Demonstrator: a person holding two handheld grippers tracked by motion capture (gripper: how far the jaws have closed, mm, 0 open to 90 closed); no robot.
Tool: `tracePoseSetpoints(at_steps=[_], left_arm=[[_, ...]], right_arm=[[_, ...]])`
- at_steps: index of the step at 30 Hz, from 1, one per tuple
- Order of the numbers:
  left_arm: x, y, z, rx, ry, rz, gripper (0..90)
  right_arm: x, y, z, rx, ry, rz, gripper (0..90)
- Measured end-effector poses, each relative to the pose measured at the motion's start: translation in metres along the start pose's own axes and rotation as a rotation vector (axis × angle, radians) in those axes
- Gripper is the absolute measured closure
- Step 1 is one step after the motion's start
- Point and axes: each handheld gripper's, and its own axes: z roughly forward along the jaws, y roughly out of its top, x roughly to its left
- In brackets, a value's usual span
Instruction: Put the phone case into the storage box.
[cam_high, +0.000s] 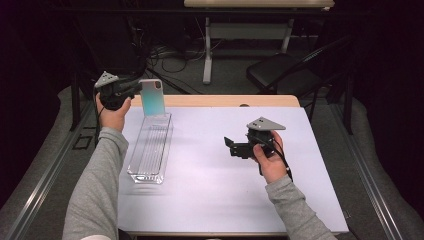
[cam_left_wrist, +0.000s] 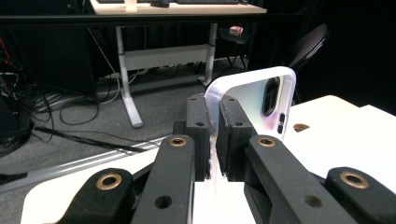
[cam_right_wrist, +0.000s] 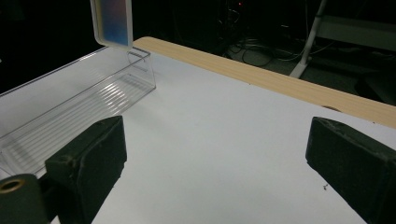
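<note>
jaws of your left gripper (cam_left_wrist: 214, 135) pinch the phone case (cam_high: 152, 97) upright above the clear tray (cam_high: 150, 150), while your right gripper (cam_right_wrist: 219, 172) stands spread.

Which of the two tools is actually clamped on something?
The left tool: its pads pinch the phone case's edge above the clear tray. The right tool stands open over bare table.
</note>
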Motion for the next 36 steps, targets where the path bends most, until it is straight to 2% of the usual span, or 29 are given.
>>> tracePoseSetpoints(at_steps=[12, 20, 36], left_arm=[[0.003, -0.008, 0.011, 0.011, -0.021, 0.033, 84.2], [0.007, -0.013, 0.016, 0.024, -0.022, 0.033, 84.2], [0.008, -0.027, 0.032, 0.054, -0.058, 0.044, 84.2]], right_arm=[[0.001, 0.0, 0.001, 0.002, -0.001, 0.003, 4.9], [-0.002, 0.001, -0.002, 0.001, -0.011, 0.001, 4.9], [-0.006, 0.001, -0.01, -0.003, -0.035, 0.004, 4.9]])
